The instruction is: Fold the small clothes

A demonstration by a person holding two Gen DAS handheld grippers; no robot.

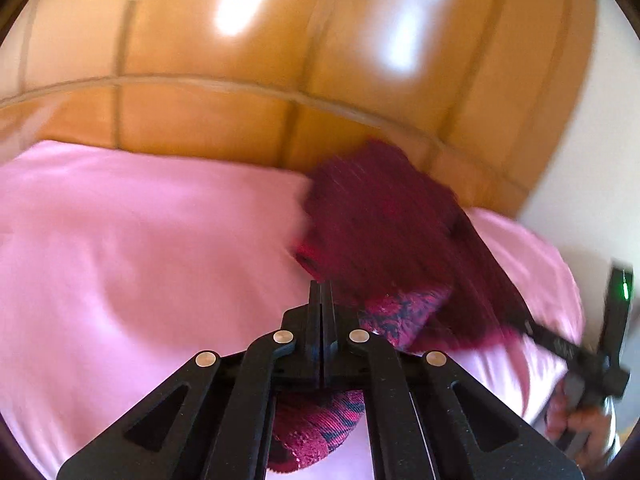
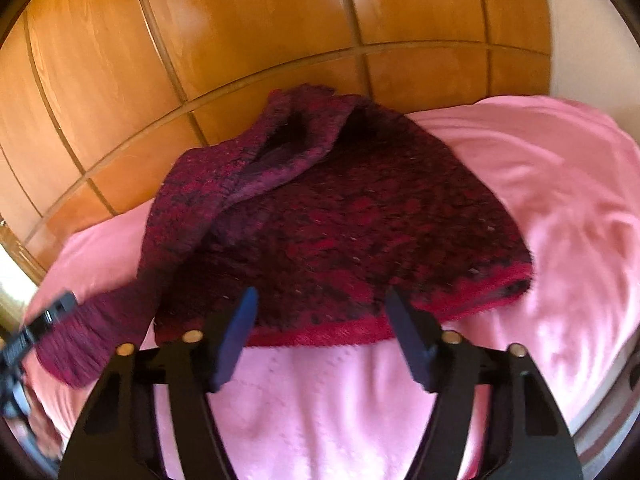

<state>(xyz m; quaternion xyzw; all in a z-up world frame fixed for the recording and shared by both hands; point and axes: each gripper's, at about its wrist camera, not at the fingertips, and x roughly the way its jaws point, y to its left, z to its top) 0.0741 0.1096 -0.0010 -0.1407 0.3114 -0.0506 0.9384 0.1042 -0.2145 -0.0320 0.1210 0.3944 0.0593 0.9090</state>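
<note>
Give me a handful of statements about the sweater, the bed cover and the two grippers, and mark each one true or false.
1. The knitted sweater is dark red and maroon. True.
2. The sweater lies on a blue sheet. False: it lies on a pink bed cover.
3. The left gripper has its jaws wide apart. False: its jaws are pressed together, with knit fabric showing right beside and under them.
4. The right gripper has its jaws apart, near the sweater's bright red hem. True.
5. Wooden panelling stands behind the bed. True.
6. The sweater is folded into a neat square. False: it is spread out, with one sleeve trailing toward the left gripper.
</note>
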